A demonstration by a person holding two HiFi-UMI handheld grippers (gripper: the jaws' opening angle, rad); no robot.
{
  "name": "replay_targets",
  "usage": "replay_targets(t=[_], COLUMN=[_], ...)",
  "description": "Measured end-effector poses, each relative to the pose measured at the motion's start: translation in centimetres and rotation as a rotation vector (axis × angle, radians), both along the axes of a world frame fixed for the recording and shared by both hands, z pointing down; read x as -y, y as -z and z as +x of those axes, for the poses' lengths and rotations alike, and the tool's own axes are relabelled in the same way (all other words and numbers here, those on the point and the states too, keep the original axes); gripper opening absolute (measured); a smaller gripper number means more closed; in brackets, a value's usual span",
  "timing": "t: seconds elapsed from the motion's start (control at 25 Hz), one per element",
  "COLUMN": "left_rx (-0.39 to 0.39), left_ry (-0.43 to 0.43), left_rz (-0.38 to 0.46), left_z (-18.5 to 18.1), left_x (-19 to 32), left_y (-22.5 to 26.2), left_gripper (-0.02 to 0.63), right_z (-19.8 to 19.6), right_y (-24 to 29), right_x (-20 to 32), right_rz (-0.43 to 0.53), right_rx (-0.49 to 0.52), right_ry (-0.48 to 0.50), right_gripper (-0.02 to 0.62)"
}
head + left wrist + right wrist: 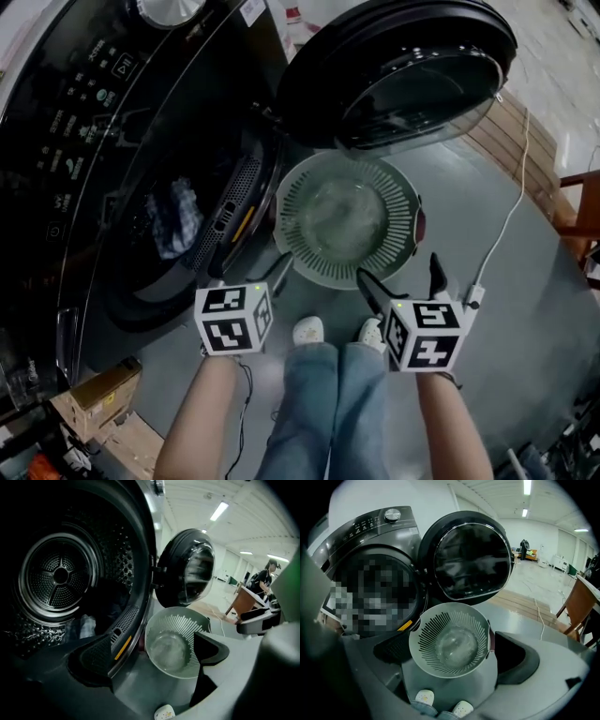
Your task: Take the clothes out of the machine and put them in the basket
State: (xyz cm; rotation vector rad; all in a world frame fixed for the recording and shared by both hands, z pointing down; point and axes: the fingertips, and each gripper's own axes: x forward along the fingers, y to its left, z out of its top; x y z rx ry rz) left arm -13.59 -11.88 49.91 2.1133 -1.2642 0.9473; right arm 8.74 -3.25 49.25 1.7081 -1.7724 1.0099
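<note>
Clothes (178, 217) low in the drum (150, 169) at left of the head view, basket (314, 187) empty at centre. Best to send the left gripper (150, 665) — fingers spread, nothing between — deep inside for a thick fold, holding the right gripper (447, 663), likewise released and empty, by the basket. Only from the left gripper view: the drum's perforated back wall behind the pale cloth.

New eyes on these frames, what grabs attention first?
The machine's round door swung wide open, top of the head view, with the empty slatted basket on the floor right below it. Clothes lie in the dark drum at left; the left claw and right claw are open and empty.
</note>
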Motion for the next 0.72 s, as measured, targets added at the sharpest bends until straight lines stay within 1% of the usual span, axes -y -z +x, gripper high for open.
replay_targets(t=[0.08, 0.12, 0.2, 0.28, 0.36, 0.44, 0.56, 0.72], left_rx=[0.003, 0.018, 0.073, 0.150, 0.230, 0.290, 0.357, 0.435], left_ry=[0.056, 0.083, 0.130, 0.165, 0.183, 0.189, 0.205, 0.265], left_rz=[0.009, 0.012, 0.024, 0.045, 0.056, 0.061, 0.083, 0.123], left_z=[-1.7, -2.7, -4.7, -6.8, -8.7, -10.3, -12.2, -14.7], left_x=[1.2, 1.7, 2.7, 3.8, 4.7, 5.4, 6.5, 8.7], left_y=[-0.1, -0.3, -0.9, -1.6, -2.4, -3.0, -3.7, -4.5], left_gripper=[0.552, 0.552, 0.552, 0.552, 0.552, 0.552, 0.552, 0.552], right_z=[-0.9, -1.3, -1.8, -2.1, -2.5, -3.1, -4.2, -6.2], right_y=[-0.3, -0.4, -0.9, -1.6, -2.6, -3.4, -4.2, -4.9], right_x=[0.7, 1.0, 1.7, 2.4, 3.1, 3.7, 4.5, 5.6], right_rz=[0.001, 0.003, 0.007, 0.007, -0.007, -0.026, -0.037, -0.038], right_rx=[0.003, -0.002, -0.019, -0.035, -0.040, -0.039, -0.058, -0.085], right_ry=[0.024, 0.038, 0.063, 0.077, 0.082, 0.084, 0.099, 0.170], right_gripper=[0.568, 0.569, 0.568, 0.568, 0.568, 0.568, 0.568, 0.568])
